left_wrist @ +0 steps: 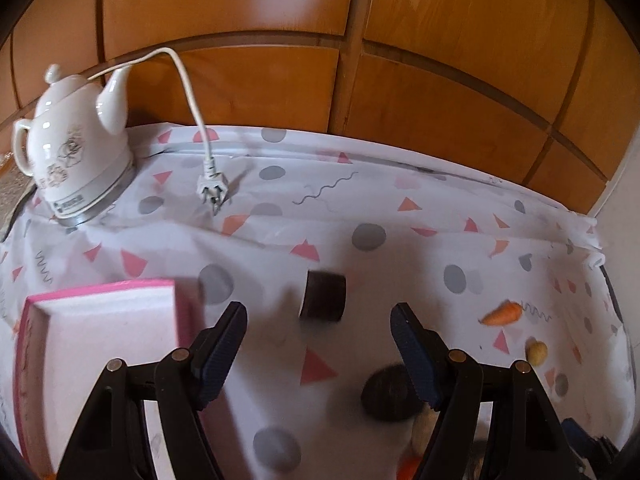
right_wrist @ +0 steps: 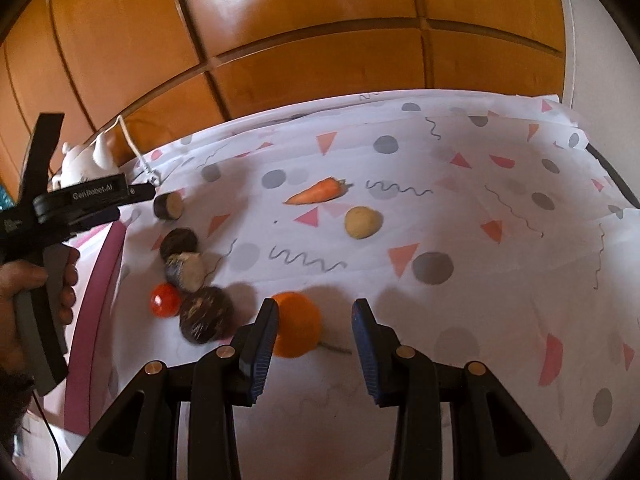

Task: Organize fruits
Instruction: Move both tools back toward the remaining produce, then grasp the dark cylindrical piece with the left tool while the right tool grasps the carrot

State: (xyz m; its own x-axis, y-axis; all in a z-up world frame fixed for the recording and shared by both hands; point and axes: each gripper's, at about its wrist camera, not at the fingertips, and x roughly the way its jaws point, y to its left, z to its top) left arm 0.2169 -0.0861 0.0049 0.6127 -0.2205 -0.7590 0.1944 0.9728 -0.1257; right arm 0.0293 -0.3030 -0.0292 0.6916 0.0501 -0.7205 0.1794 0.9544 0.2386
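On the patterned cloth [right_wrist: 460, 216], orange [right_wrist: 298, 326] just ahead of wide-open right gripper [right_wrist: 315, 314], left gripper [left_wrist: 319, 318] also spread wide, holding nothing, pink box [left_wrist: 100, 320] beside it.

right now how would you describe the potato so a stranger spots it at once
On the patterned tablecloth, find the orange carrot lying near the middle. The potato sits just in front of it, toward the right tongs: a pale yellow-tan lump, alone among dark, red and orange pieces.
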